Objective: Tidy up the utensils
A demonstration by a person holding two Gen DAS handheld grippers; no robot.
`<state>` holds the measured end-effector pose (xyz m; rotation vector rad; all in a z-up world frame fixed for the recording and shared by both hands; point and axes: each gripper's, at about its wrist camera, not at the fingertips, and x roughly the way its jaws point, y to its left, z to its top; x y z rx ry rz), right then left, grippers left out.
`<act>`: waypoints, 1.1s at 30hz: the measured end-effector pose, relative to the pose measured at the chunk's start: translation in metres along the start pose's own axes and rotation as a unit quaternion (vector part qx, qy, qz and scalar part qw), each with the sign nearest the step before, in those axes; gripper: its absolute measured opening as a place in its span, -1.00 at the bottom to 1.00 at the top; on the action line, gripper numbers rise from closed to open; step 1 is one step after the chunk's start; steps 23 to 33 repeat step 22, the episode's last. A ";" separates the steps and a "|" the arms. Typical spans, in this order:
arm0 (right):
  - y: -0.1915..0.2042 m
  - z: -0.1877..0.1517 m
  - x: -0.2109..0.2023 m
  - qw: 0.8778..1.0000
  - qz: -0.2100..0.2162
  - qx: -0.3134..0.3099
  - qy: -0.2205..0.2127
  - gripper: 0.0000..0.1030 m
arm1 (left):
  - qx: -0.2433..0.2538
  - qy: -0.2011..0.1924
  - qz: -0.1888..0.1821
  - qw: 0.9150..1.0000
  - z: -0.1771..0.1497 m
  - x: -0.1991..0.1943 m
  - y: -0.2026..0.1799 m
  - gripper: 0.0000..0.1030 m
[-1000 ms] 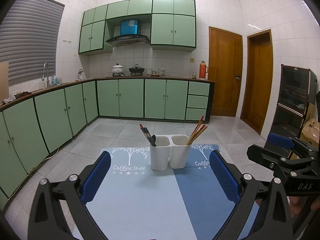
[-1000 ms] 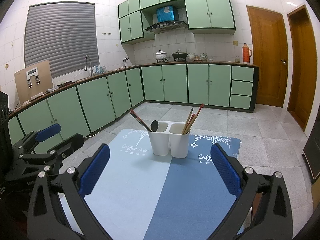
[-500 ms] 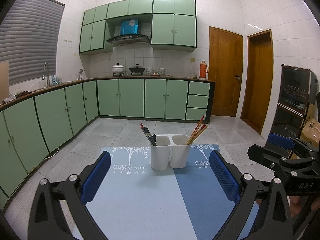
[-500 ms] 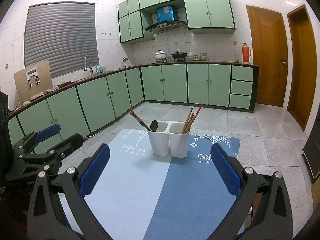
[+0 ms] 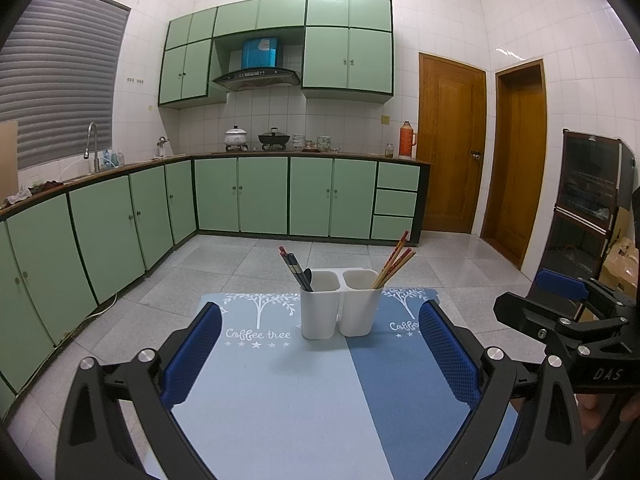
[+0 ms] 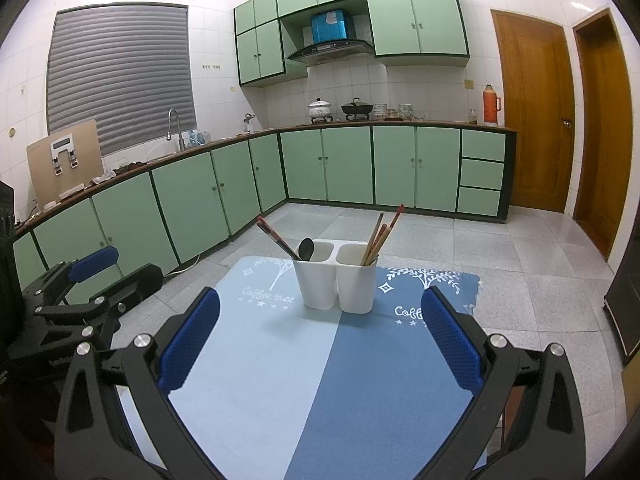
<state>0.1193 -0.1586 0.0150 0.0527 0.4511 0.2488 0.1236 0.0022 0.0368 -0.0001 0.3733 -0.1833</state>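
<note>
Utensils: all sit in the white two-cup holder [image 5: 340,304] at the far middle of the blue mat [image 5: 304,392] on the surface. Left cup has dark chopsticks [image 5: 294,270] plus a black spoon [image 6: 306,249], leaning left. Right cup has reddish-brown chopsticks [image 5: 394,260], leaning right. Holder stands upright, straddling the seam between the mat's light and dark halves.

Left tongs [image 5: 320,354]: spread wide, nothing between the blue pads, hovering over the near part of the mat, well short of the holder.

Right tongs [image 6: 320,342]: also spread wide, nothing gripped, same standoff from the holder. In the left wrist view they show at the right edge, off the mat's side; in the right wrist view the left tongs show at the left edge.

Green cabinets [image 5: 240,200] behind.
</note>
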 end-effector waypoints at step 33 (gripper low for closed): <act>0.000 -0.006 0.002 1.000 -0.001 0.002 0.002 0.90 | -0.002 0.001 0.002 1.000 -0.003 0.001 0.002 0.88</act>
